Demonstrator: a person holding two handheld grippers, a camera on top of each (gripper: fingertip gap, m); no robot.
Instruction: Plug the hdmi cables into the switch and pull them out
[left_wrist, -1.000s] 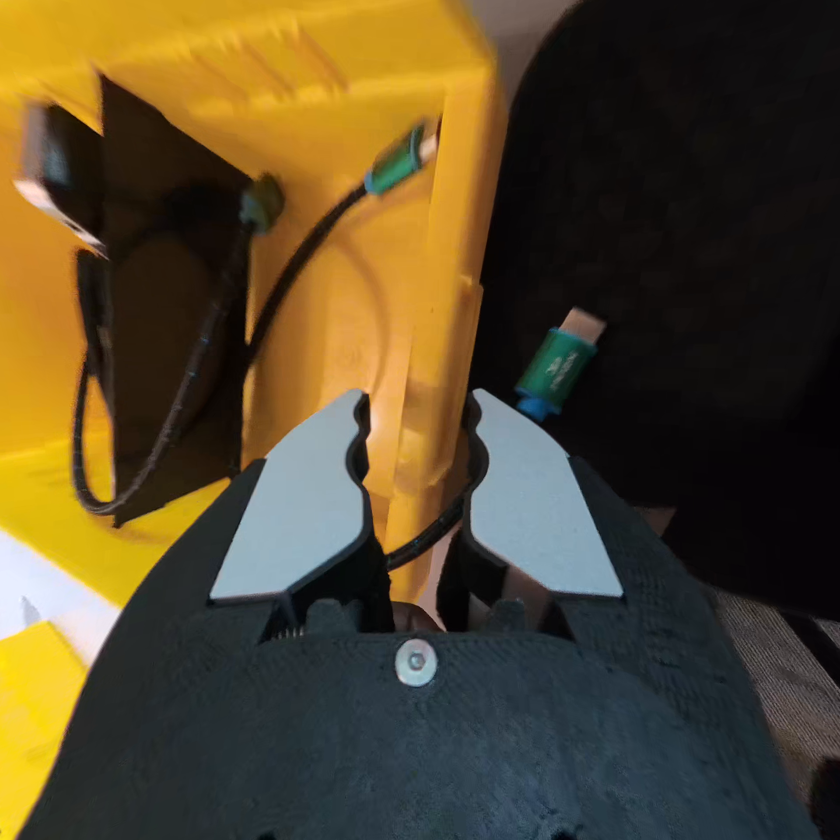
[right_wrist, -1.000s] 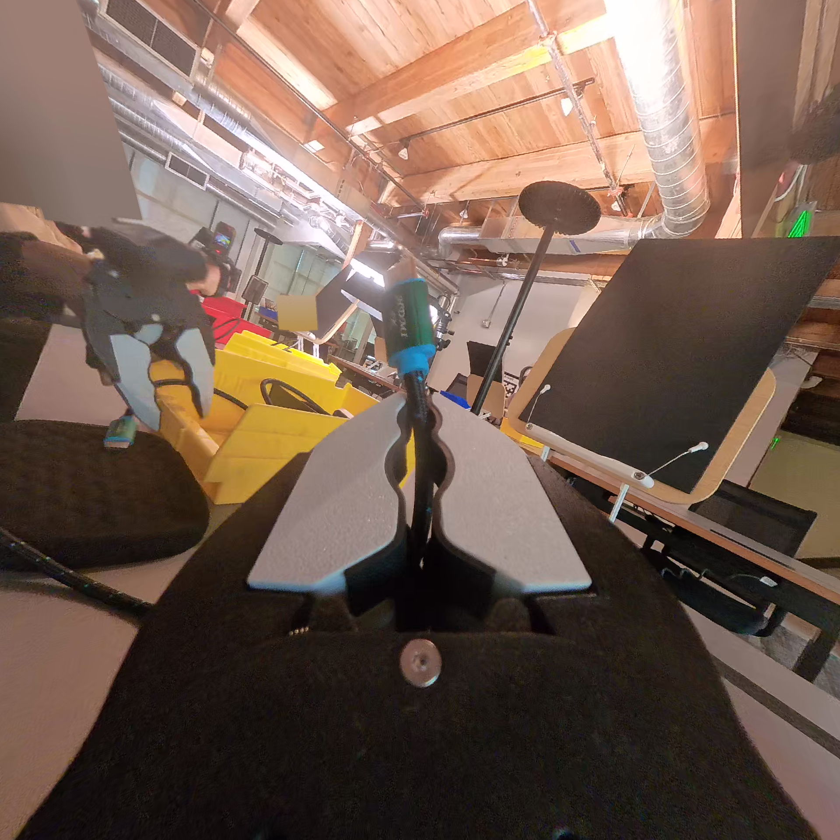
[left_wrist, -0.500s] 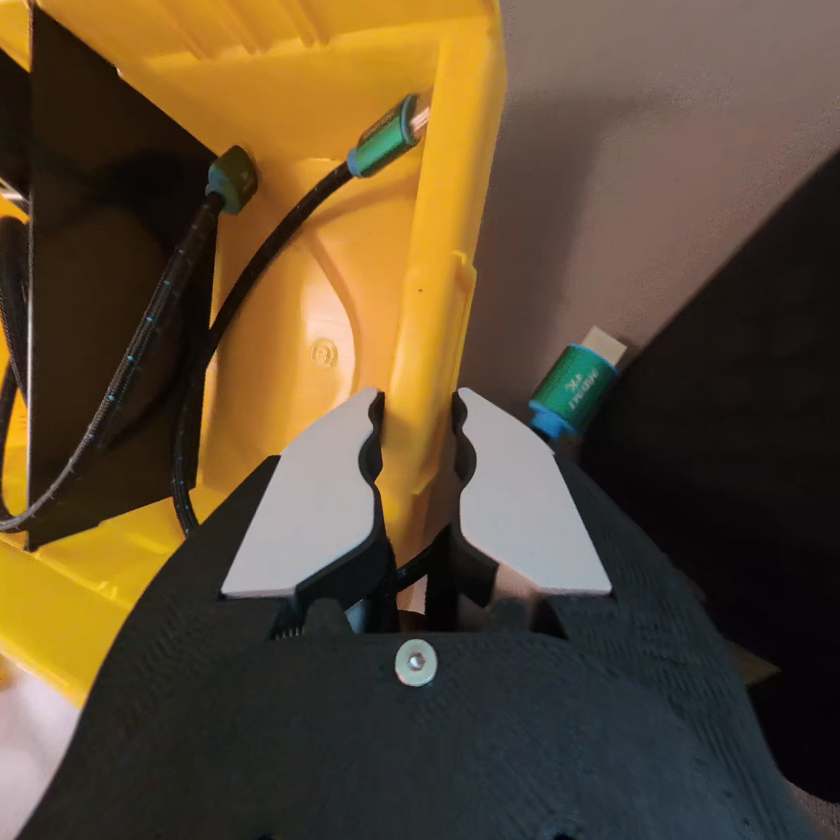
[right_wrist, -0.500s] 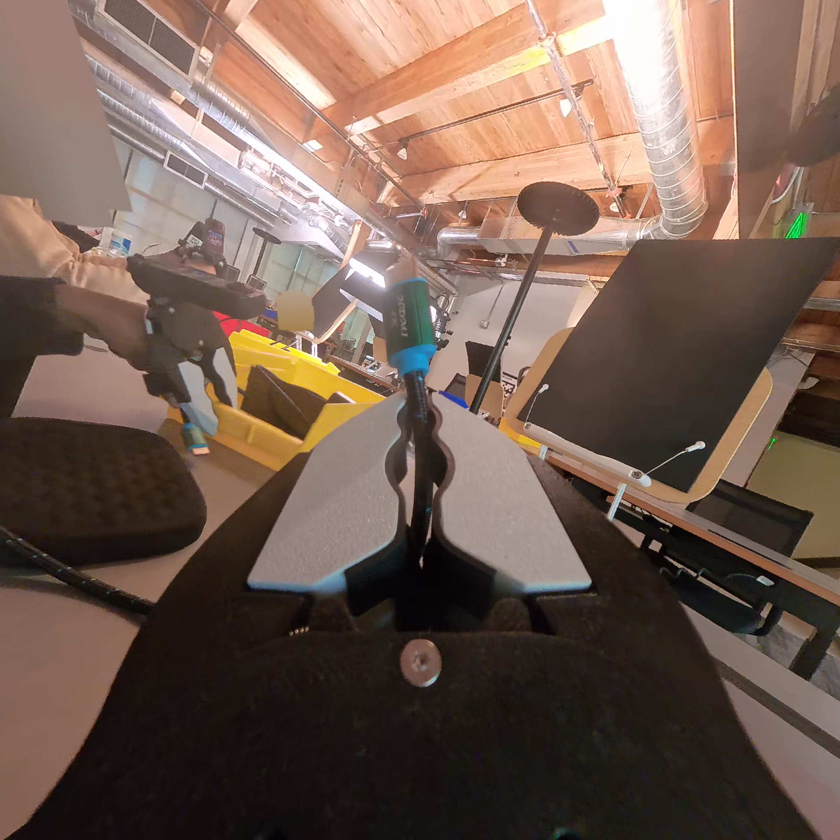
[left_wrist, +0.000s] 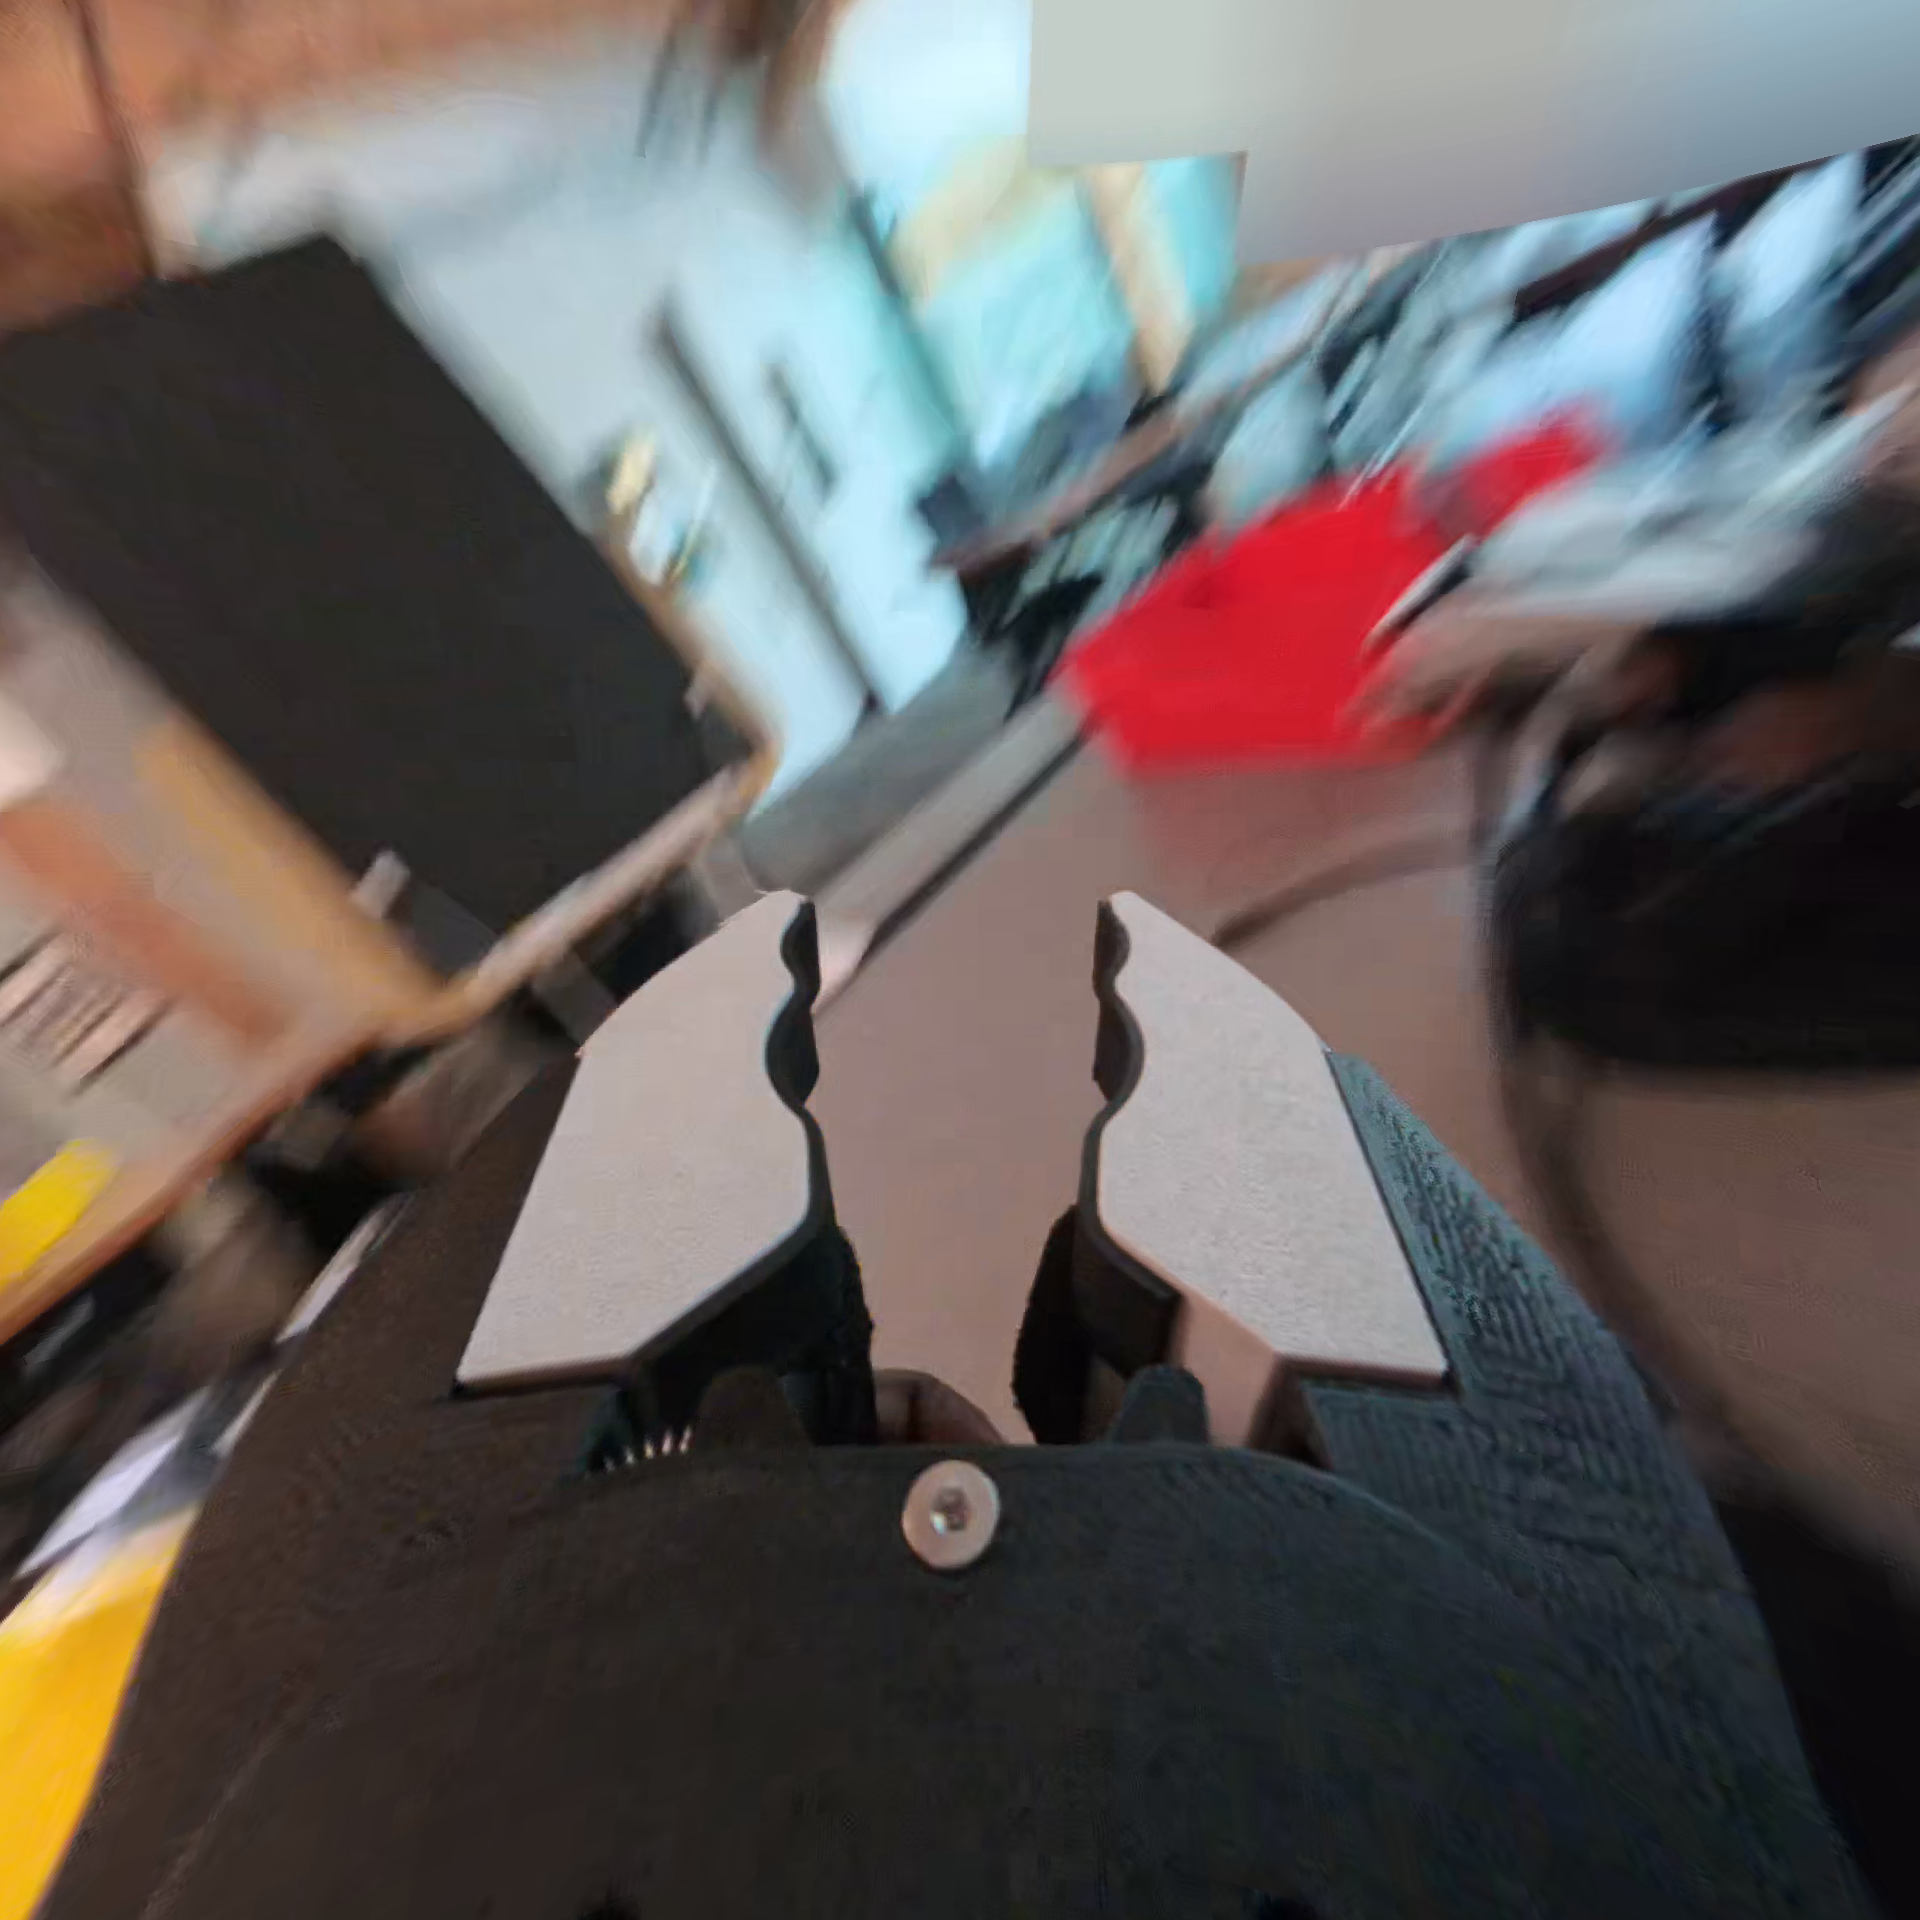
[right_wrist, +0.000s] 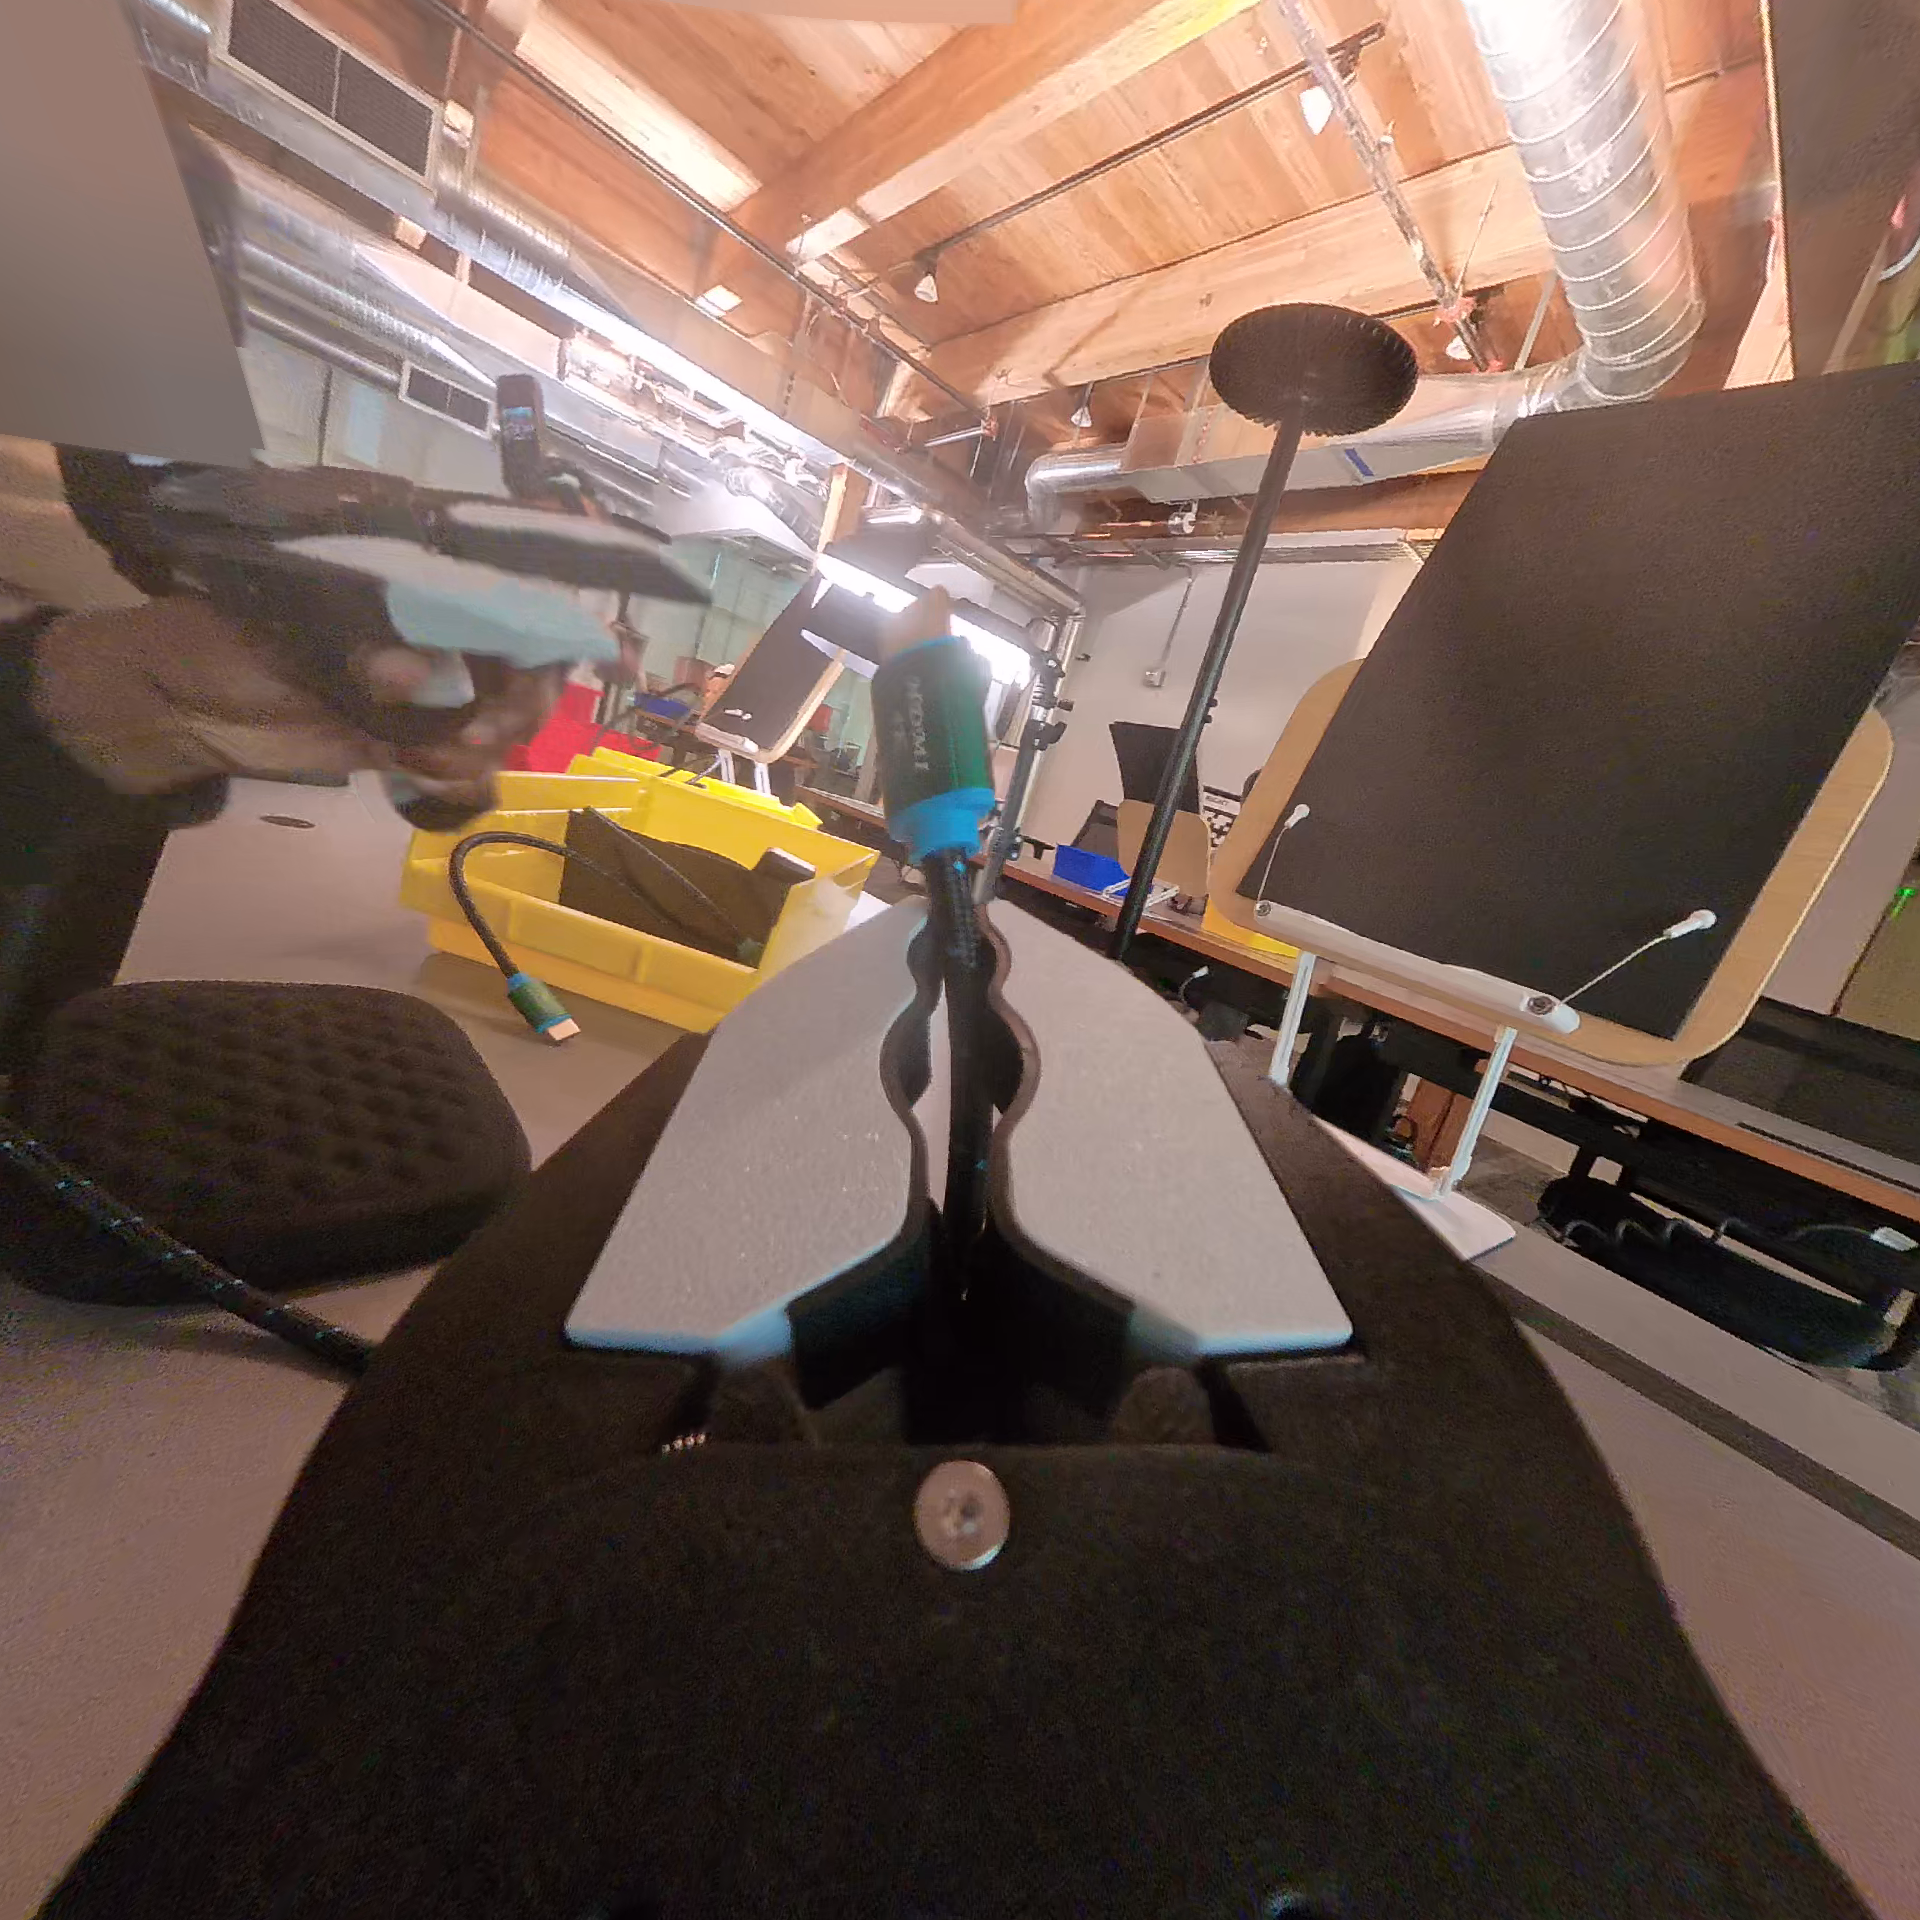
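Since the earlier frame the left gripper has swung up from the yellow bin, fingers parted and empty. The right gripper pinches a braided HDMI cable just below its upright green plug. Light, springy cord; the rigid plug shell probably offers firmer purchase. A second plug lies on the surface left of the fingers.

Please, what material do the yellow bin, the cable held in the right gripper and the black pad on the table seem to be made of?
Yellow bin: probably moulded plastic, smooth with a slight gloss and ribbed walls.
Cable shut in the right gripper: a woven braided jacket, black with blue flecks; its plug shell looks like green metal, though that is uncertain.
Black pad: likely soft foam or fabric, matte and dimpled.
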